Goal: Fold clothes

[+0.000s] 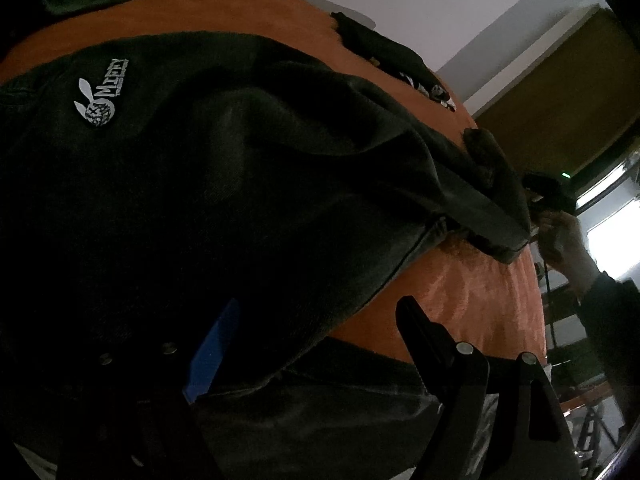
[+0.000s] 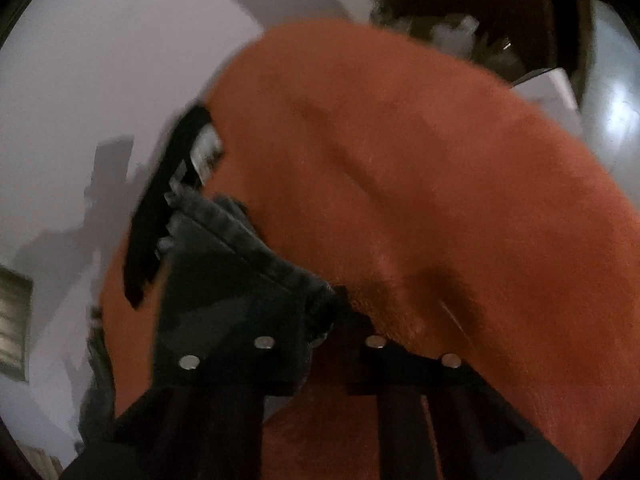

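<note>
Left gripper (image 1: 320,320) has its jaws wide apart over the near hem of the sweatshirt (image 1: 192,184), clamping nothing. Sweatshirt lies spread on the orange cover (image 1: 472,280), logo up. Further out, right gripper (image 2: 340,312) is pinched on the sleeve cuff (image 2: 240,248), sleeve lifted. Fabric looks thick, soft, floppy, moderately heavy: it will sag and drag. Best holds: ribbed cuff, hem, shoulder seams.

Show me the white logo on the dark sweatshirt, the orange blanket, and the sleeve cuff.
white logo (image 1: 102,98), left wrist view, on the rabbit emblem.
orange blanket (image 2: 440,180), right wrist view, on bare fabric.
sleeve cuff (image 2: 256,240), right wrist view, on its ribbed edge.
</note>
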`<state>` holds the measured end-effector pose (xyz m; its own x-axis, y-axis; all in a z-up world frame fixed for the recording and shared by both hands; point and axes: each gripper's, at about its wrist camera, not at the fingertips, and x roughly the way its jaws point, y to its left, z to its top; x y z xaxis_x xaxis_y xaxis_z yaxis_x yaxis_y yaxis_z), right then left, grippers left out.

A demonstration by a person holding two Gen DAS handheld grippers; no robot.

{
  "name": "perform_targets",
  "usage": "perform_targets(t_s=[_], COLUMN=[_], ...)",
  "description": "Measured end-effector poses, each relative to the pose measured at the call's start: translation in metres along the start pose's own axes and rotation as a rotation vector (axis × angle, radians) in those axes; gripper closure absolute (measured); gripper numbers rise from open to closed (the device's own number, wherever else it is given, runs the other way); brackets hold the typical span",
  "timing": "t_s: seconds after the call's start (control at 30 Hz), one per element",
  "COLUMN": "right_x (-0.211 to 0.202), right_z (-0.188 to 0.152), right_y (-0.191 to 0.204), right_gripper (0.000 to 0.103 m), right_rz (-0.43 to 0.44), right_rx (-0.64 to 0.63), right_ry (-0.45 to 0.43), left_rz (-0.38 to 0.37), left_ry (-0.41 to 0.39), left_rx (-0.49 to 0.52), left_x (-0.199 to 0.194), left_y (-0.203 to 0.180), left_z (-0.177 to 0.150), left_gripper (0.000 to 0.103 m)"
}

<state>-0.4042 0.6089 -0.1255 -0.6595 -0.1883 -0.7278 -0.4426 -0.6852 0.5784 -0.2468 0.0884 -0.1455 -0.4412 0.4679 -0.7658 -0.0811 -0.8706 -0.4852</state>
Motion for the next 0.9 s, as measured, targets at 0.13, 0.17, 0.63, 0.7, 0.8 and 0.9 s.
perform_targets(t_s=[0.13,0.17,0.63,0.7,0.8,0.9], right_x=[-0.094,-0.121,-0.111,-0.125,-0.155,-0.154], right_z=[-0.001,0.001,-0.002,-0.012,-0.046,-0.078], right_y=[0.006,0.007,-0.105,-0.123,-0.128,-0.122], right_gripper=[0.094,0.094,0.089,0.079,0.027,0.027], right_rz=[-0.014,-0.020,-0.089,-0.001,0.045,0.134], right_rx=[-0.037,-0.044,0.118,0.223,0.274,0.342], right_ry=[-0.219,-0.267,-0.088,-0.087,-0.131,-0.077], left_rz=[-0.010,-0.014,-0.001,0.025,0.081,0.155], left_ry=[-0.001,-0.001,0.037,0.047,0.059,0.076], left_rx=[-0.012,-0.018,0.090,0.160,0.264,0.351], left_x=[-0.001,-0.001,-0.001,0.000,0.007,0.016], left_y=[0.003,0.004,-0.020,-0.029,-0.041,-0.049], left_z=[0.000,0.000,0.002,0.000,-0.001,-0.006], left_gripper=[0.022,0.022,0.022,0.022,0.022,0.023])
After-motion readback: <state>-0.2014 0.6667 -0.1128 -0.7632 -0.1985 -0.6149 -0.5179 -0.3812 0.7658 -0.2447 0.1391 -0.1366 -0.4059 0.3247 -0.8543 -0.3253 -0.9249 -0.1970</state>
